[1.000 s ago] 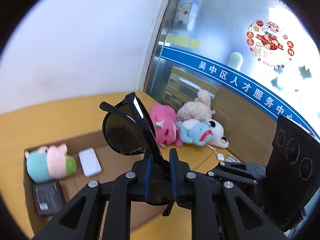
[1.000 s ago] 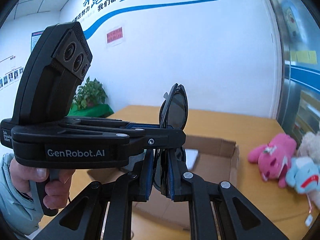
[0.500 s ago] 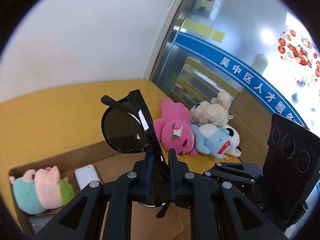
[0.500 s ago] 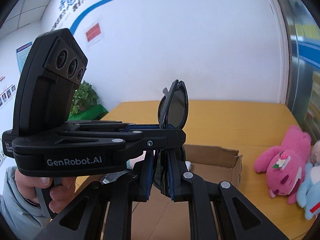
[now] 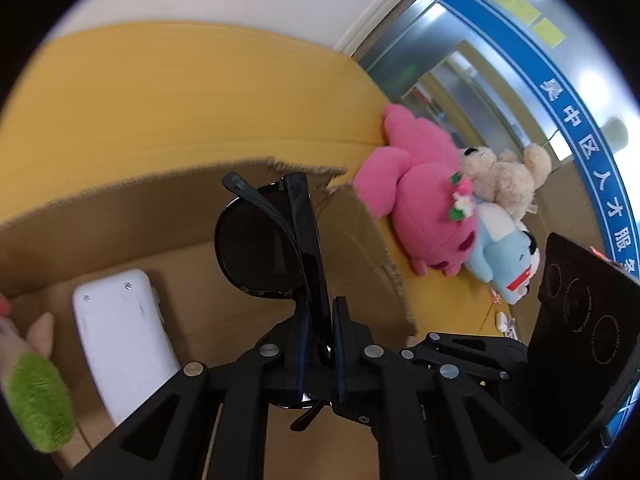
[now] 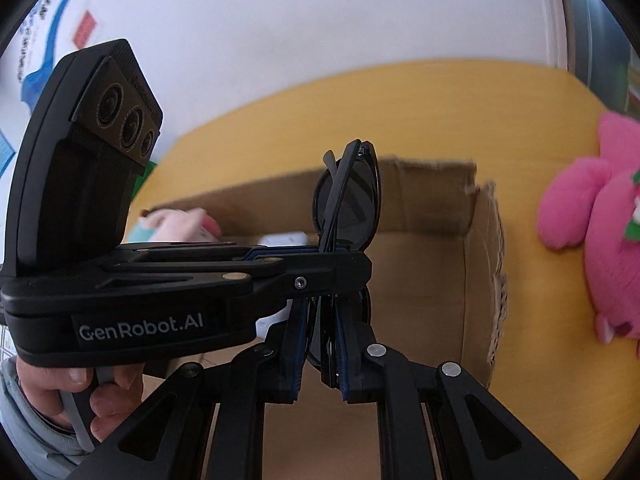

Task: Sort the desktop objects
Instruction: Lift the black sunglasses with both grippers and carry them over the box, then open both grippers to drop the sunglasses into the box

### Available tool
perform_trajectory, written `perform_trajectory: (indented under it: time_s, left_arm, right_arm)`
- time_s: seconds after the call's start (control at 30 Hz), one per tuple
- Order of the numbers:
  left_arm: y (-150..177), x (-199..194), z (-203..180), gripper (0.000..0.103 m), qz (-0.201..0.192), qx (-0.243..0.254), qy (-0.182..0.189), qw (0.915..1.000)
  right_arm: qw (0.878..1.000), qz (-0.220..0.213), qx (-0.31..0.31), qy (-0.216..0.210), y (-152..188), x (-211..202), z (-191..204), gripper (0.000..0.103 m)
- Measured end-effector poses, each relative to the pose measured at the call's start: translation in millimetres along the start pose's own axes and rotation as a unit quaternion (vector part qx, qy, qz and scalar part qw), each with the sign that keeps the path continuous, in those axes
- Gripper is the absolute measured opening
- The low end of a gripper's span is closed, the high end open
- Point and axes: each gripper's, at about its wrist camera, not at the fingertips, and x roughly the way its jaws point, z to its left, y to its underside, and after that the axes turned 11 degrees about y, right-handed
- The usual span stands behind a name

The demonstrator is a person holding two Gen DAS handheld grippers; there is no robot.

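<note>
Sunglasses [image 5: 260,256] were held up over an open cardboard box [image 5: 120,208], and they were black and shiny with round dark lenses. They were folded flat, with one curved arm laid across a lens. They were stood on end, so that one lens stuck up above the tools and the other was hidden low between the fingers.

Both tools were pinched on the sunglasses at the same time. The left tool [image 5: 320,340] was pressed tight on the frame near the middle. The right tool [image 6: 322,340] was pressed tight on the lower part too, and its blue pads [image 6: 299,344] were squeezed against both sides. In the right wrist view, the left tool was seen crossing from the side, gripped by a hand [image 6: 76,392] in a light blue sleeve [image 6: 24,432].

Inside the box a flat white gadget [image 5: 120,340] was laid on the bottom. A soft toy with a green part [image 5: 38,408] was seen beside it, cut off by the edge of the view.

The box was set on a yellow table [image 5: 180,92]. Just outside the box, a pink plush toy [image 5: 424,208] was laid on the table. A cream plush toy [image 5: 504,176] and a light blue plush toy [image 5: 500,256] were bunched up against it.
</note>
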Motion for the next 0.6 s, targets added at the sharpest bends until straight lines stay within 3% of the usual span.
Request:
perform_trajectory:
  time_s: [0.23,0.4,0.47,0.57,0.6]
  left_arm:
    - [1,36,24,0.011,0.027,-0.053,0.015,0.9981]
    - [3,38,29,0.012,0.023,-0.076,0.003,0.9968]
    - [4,32,24,0.017,0.020,-0.065,-0.013,0.9976]
    - [8,14,8,0.029,0.011,-0.037,-0.028,0.9989]
    - [9,4,2,0.032,0.004,-0.029,-0.031,0.9991]
  right_arm:
    - [0.997,0.063,0.014,0.035,6,40,-18,0.012]
    - [0.997,0.063,0.022,0.036,11,44,-17,0.017]
    - [0.997,0.059,0.022,0.035,13,40,-14,0.023]
    - [0.997,0.037,-0.006,0.061,20,24,-3,0.043]
    - [0.996,0.025,-0.017,0.080,23,16,1,0.066]
